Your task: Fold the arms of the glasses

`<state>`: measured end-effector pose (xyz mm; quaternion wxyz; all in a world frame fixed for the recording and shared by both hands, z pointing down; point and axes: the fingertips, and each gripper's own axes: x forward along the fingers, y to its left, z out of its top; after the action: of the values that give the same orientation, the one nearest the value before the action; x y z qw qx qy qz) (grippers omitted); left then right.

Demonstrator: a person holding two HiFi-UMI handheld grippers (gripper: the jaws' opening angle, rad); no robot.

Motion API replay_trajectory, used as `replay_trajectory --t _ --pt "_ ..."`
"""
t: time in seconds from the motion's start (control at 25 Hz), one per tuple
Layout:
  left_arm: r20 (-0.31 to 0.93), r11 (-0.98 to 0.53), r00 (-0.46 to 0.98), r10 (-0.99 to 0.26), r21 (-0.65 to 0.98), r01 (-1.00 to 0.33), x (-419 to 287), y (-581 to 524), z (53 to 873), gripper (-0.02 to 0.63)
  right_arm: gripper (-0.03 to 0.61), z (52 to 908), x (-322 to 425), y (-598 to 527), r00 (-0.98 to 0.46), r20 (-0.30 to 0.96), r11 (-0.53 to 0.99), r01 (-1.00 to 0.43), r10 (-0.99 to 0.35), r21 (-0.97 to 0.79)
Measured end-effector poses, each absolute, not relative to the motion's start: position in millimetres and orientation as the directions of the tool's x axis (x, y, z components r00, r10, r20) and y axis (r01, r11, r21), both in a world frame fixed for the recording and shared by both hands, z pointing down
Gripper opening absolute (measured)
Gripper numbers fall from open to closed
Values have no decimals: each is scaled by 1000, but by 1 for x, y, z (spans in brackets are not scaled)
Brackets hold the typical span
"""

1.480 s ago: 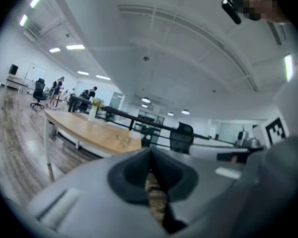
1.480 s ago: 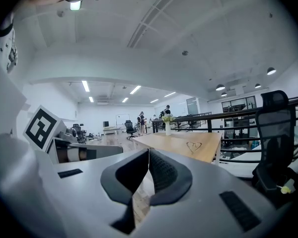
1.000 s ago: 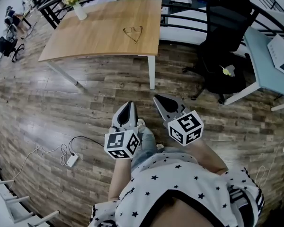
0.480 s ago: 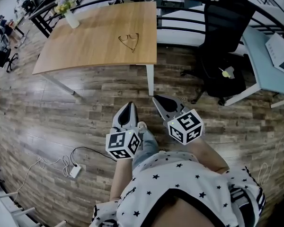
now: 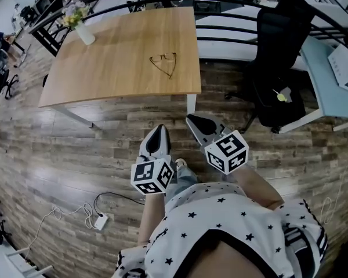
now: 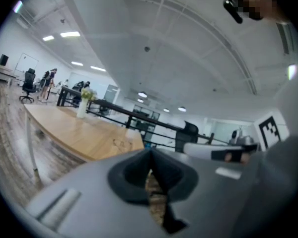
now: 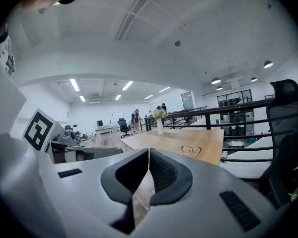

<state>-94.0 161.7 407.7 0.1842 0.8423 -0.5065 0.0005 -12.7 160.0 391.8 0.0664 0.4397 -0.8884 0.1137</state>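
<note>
You have not started the real job yet. The glasses (image 5: pixel 164 63) lie alone on the table (image 5: pixel 104 74), near its right side and about halfway between the near edge and the far edge. Nothing is touching them.

Your left gripper (image 5: pixel 160 128) and your right gripper (image 5: pixel 192 120) are both over the floor, on your side of the table, just past its near right corner. They are well apart from the glasses. Both point toward the table.

The jaws of the left gripper are pressed together, with nothing in them. The jaws of the right gripper are together too, tips touching, and they hold nothing.

So, as I see it, everything is left to do: get to the table, reach the glasses, and fold both arms in.

Now look at how the glasses lie. The front part with the two lenses is on the far side, away from you. That front part runs from left to right across the table, so that is its long line. The two arms stick out from it toward you. Their ends come close together and make a V shape that points at the near edge of the table. I think the arms are not folded flat against the front yet. From here I cannot tell if the ends touch.
</note>
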Motion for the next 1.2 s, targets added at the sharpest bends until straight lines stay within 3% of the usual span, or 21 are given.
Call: replay_trajectory --t 0.64,1.2 --pt "199 -487 558 -805 315 -815 -127 39 409 6 18 389 -46 41 -542 220 520 -840 -811 -151" --pt "204 -510 591 -781 339 -791 -131 -2 421 6 18 398 -50 4 -515 229 486 -856 -826 -176"
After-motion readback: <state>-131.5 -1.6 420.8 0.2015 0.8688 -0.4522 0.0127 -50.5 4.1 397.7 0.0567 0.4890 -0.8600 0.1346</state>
